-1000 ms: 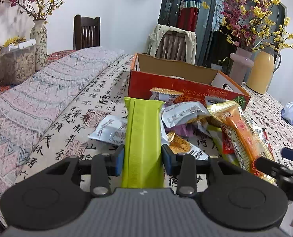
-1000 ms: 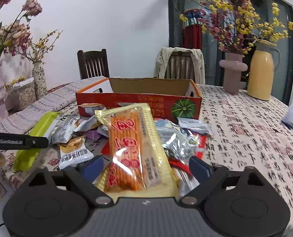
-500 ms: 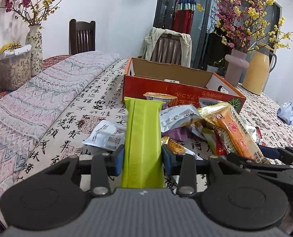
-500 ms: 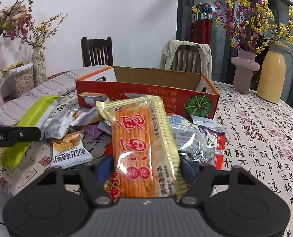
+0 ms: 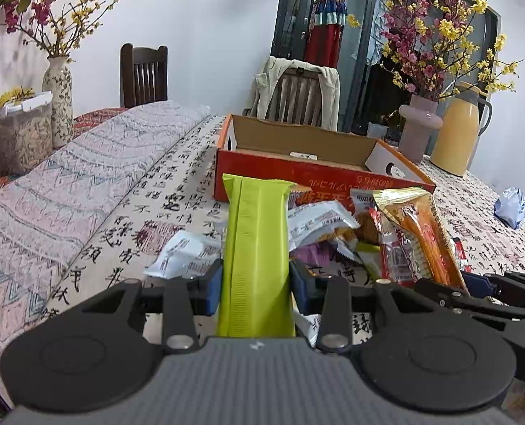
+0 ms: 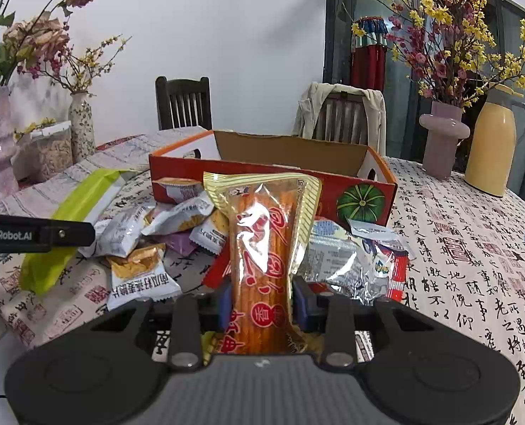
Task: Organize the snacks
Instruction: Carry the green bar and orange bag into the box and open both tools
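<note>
My left gripper (image 5: 256, 285) is shut on a long lime-green snack packet (image 5: 257, 248), which points forward above the table. The same green packet (image 6: 74, 212) shows at the left in the right wrist view. My right gripper (image 6: 262, 304) is shut on a clear packet of orange sticks with a gold edge (image 6: 262, 241), squeezed narrow between the blue pads. That orange packet (image 5: 422, 233) also appears at the right in the left wrist view. Beyond both lies a pile of small snack packets (image 6: 170, 226). An open orange cardboard box (image 6: 333, 180) stands behind the pile.
The table wears a calligraphy-print cloth (image 6: 468, 248). A pink vase (image 6: 443, 138) and a yellow jug (image 6: 491, 148) stand at the back right. Flower vases and a lidded container (image 6: 50, 148) line the left. A crumpled blue bag (image 5: 510, 207) lies at the far right. Chairs stand behind.
My right gripper's jaws have closed from wide apart onto the orange-stick packet, and the packet has tipped up off the pile. The left gripper has kept its grip on the green packet.
</note>
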`<action>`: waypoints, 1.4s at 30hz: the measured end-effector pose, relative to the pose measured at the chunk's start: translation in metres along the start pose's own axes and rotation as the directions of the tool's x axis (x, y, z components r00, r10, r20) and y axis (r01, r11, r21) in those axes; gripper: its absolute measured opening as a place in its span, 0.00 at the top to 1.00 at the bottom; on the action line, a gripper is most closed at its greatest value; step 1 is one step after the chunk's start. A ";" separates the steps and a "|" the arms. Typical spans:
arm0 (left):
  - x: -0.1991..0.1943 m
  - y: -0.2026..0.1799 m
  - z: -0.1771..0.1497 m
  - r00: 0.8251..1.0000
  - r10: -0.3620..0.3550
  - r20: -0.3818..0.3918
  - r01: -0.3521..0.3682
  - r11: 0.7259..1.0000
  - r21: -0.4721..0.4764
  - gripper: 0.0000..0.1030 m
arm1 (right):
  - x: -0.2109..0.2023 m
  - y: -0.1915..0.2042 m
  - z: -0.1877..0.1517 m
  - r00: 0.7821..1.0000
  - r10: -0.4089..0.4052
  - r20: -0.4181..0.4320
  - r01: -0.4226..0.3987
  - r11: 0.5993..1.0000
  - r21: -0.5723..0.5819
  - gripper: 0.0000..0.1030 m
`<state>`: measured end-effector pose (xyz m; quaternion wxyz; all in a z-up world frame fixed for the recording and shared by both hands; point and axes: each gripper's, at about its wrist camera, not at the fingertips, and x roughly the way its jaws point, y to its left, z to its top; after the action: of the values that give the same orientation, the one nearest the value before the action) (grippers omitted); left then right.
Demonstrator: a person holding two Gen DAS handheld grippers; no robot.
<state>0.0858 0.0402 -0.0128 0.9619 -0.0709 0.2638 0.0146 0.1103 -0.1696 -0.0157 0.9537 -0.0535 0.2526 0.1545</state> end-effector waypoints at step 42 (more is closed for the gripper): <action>0.154 -0.036 0.165 0.990 0.083 0.115 -0.083 0.997 -0.008 0.62 | 0.165 -0.108 0.161 0.997 -0.061 0.038 0.052 0.979 0.200 0.67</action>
<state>0.3041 0.0270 0.0539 0.9740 -0.0602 0.2104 0.0590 0.3556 -0.1985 0.0445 0.9635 0.0381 0.2442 0.1026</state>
